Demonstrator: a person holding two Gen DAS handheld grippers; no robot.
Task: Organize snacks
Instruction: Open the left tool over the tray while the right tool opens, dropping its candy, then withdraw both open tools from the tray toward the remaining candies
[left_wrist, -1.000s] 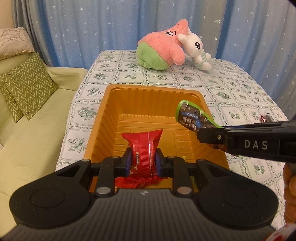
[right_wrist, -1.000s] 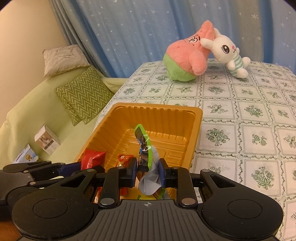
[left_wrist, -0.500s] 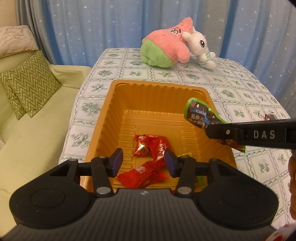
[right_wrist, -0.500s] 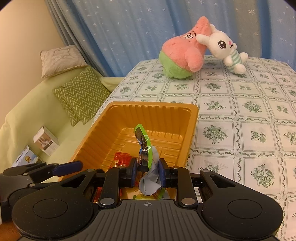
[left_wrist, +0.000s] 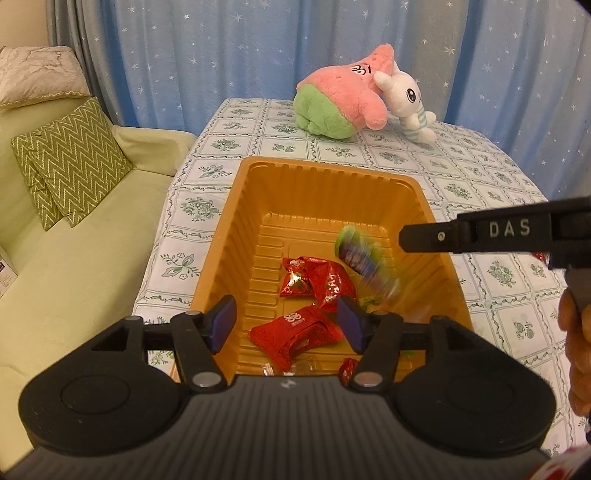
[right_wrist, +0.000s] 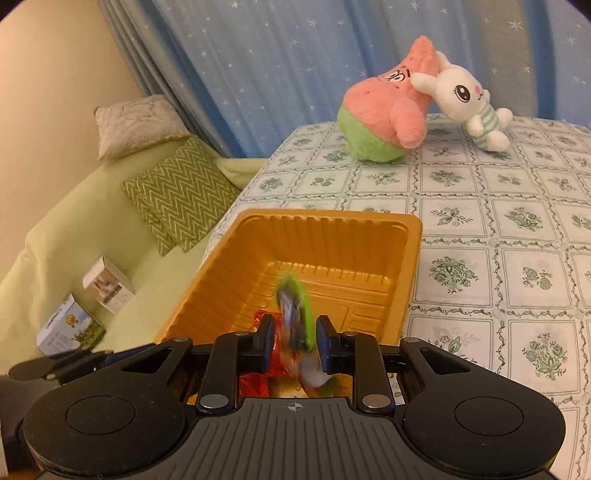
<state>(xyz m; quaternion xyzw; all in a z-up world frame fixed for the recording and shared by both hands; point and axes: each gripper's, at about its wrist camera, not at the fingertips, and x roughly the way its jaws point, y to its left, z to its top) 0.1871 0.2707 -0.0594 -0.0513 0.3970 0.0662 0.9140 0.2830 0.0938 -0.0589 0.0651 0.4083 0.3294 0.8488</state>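
An orange plastic tray (left_wrist: 229, 225) sits on the tablecloth and holds red snack packets (left_wrist: 317, 280). My left gripper (left_wrist: 284, 325) is open and empty above the tray's near end. My right gripper (right_wrist: 293, 345) is open above the tray (right_wrist: 410, 258); its finger (left_wrist: 436, 236) reaches in from the right in the left wrist view. A green and dark snack packet (left_wrist: 364, 266) is blurred in mid-fall inside the tray, free of the fingers. In the right wrist view the same packet (right_wrist: 293, 314) blurs between the open fingers.
A pink and green plush (left_wrist: 340, 103) and a white bunny plush (left_wrist: 406, 99) lie at the table's far end. A green sofa with zigzag cushions (left_wrist: 70, 166) stands left of the table. Small boxes (right_wrist: 107, 284) lie on the sofa.
My left gripper opened and dropped its red packet into the tray, then pulled back. My right gripper has now opened and the green packet is falling into the tray.
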